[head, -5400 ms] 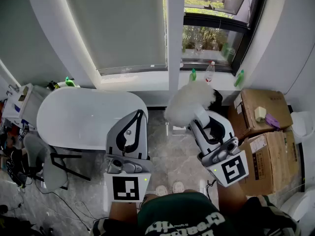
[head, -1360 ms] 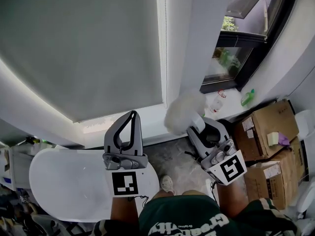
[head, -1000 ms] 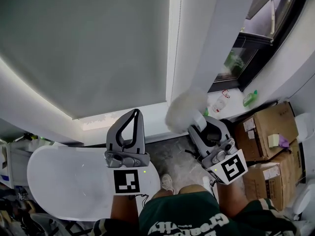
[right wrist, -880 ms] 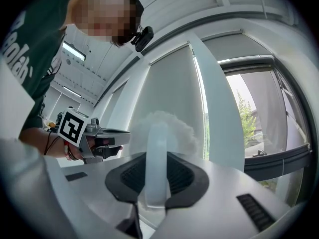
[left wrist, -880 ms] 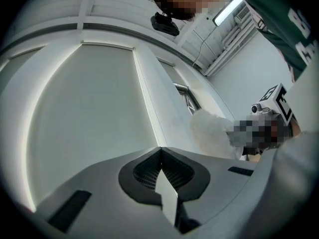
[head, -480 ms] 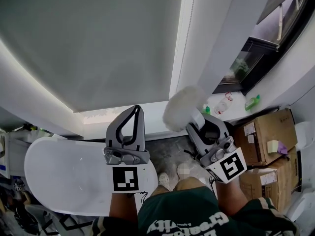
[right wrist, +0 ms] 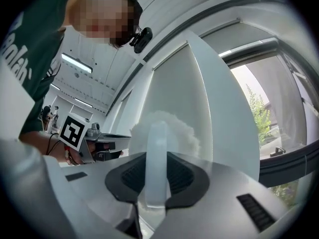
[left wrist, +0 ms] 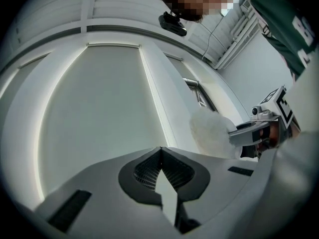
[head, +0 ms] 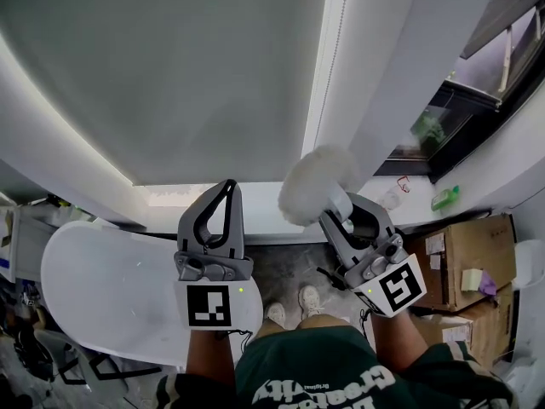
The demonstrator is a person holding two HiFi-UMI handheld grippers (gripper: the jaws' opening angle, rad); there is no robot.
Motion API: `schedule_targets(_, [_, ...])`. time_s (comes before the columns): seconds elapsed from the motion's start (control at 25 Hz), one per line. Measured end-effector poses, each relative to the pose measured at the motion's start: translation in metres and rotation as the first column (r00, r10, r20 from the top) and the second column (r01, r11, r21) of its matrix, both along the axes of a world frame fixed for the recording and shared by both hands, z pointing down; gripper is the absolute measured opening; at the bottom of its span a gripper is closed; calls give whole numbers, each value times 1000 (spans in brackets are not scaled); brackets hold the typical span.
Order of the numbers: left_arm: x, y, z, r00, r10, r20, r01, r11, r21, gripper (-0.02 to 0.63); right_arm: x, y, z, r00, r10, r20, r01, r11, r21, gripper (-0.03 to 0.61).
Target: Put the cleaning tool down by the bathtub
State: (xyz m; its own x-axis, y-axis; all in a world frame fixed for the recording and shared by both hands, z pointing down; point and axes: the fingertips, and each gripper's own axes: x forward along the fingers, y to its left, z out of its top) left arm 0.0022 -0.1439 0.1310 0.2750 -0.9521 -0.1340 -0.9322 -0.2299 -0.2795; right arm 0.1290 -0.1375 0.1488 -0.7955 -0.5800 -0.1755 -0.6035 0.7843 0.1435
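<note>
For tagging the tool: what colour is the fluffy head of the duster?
White; the duster head shows best in the head view.

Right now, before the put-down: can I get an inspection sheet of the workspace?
surface: grey floor, the person's shoes on it
job's things: duster held in the air, not set down; bathtub at the left
clutter: cardboard boxes at the right; bottles on the window ledge
grippers: right gripper shut on the duster's handle; left gripper shut, empty
cables: nothing seen
surroundings: blind, window
</note>
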Motion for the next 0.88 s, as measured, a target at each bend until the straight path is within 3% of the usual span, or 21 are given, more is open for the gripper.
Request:
schedule_targets(0.24, [16, -16, 9, 997, -48, 58, 49, 999, -17, 9, 8, -22, 10, 998, -57, 11, 57, 998, -27, 91])
schedule_targets(0.76, [9, -35, 42, 978, -204, 34, 206, 974, -94, 9, -4, -66, 46, 979, -200, 37, 203, 973, -107, 91])
schedule_targets(0.88, [8, -39, 50, 970, -236, 58, 240, 966, -99, 9, -8, -74, 57, 972, -231, 44, 235, 964, -128, 91])
